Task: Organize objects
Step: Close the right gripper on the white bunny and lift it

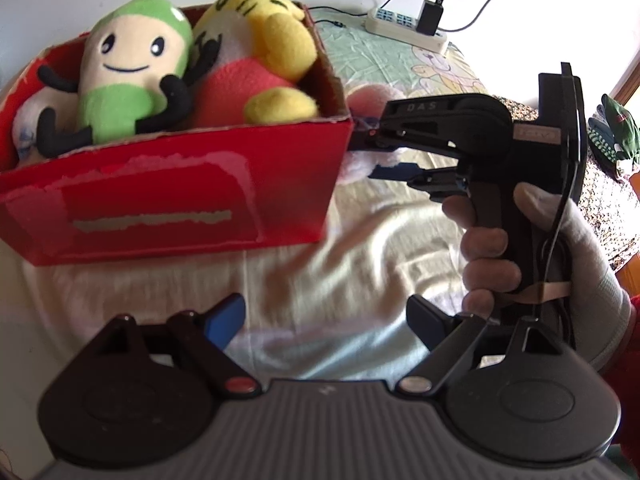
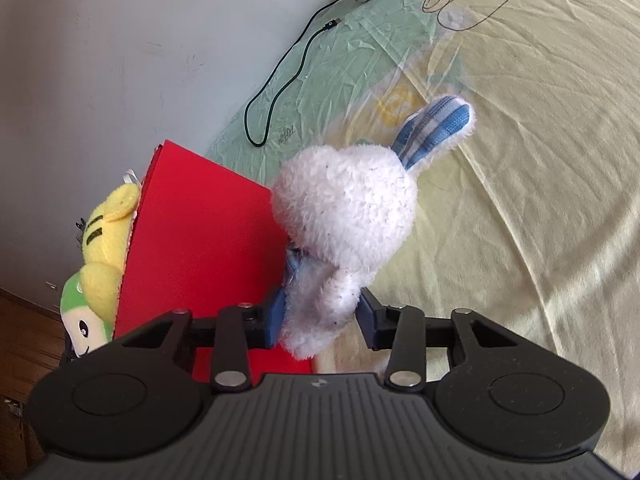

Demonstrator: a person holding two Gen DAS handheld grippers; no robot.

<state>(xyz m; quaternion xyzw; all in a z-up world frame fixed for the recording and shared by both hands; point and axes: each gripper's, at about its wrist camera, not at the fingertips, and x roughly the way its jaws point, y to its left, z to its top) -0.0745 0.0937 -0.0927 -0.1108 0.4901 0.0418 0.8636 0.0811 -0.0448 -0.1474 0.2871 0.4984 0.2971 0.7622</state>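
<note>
A white plush bunny [image 2: 344, 216] with a blue checked ear lies on the bed against the right end of a red cardboard box [image 2: 192, 240]. My right gripper [image 2: 322, 316] is shut on the bunny's body, with a blue pad pressed into the fur on each side. In the left wrist view the same gripper [image 1: 372, 156], held by a hand, reaches in beside the box [image 1: 160, 200], and the bunny [image 1: 356, 168] is mostly hidden behind it. The box holds a green plush [image 1: 132, 76] and a yellow tiger plush [image 1: 260, 48]. My left gripper [image 1: 324, 320] hangs open over the sheet, with nothing in it.
A white power strip [image 1: 404, 26] with a black charger lies at the bed's far edge, and a black cable [image 2: 280, 80] loops from it over the sheet. Clothes [image 1: 612, 132] are piled at the right. A wall stands behind the box.
</note>
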